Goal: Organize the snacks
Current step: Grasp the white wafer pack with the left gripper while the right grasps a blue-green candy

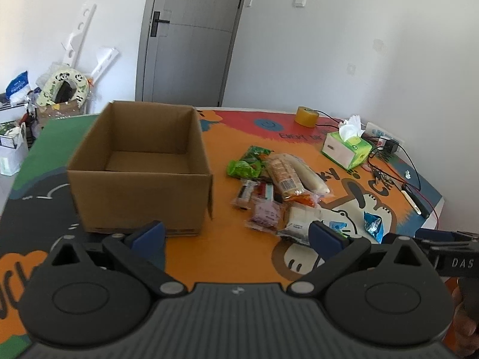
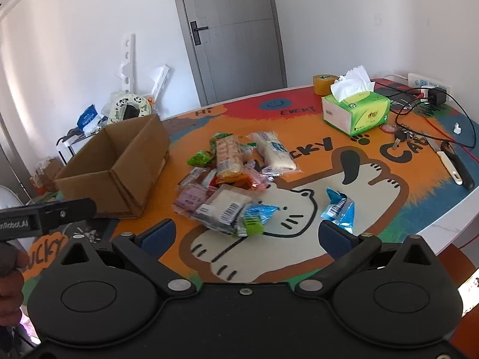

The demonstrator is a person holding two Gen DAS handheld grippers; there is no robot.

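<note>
Both our grippers, left gripper (image 1: 236,233) and right gripper (image 2: 247,234), gape empty above snack pile (image 2: 227,179); cardboard box (image 1: 140,167) unfilled. We'd pinch stray blue packet (image 2: 339,208) mid-body first.

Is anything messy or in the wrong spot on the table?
Yes. The wrapped snacks lie in a jumbled pile beside the empty brown cardboard box, not in it. One shiny blue packet sits apart from the pile. Both claws are open and hold nothing.
</note>
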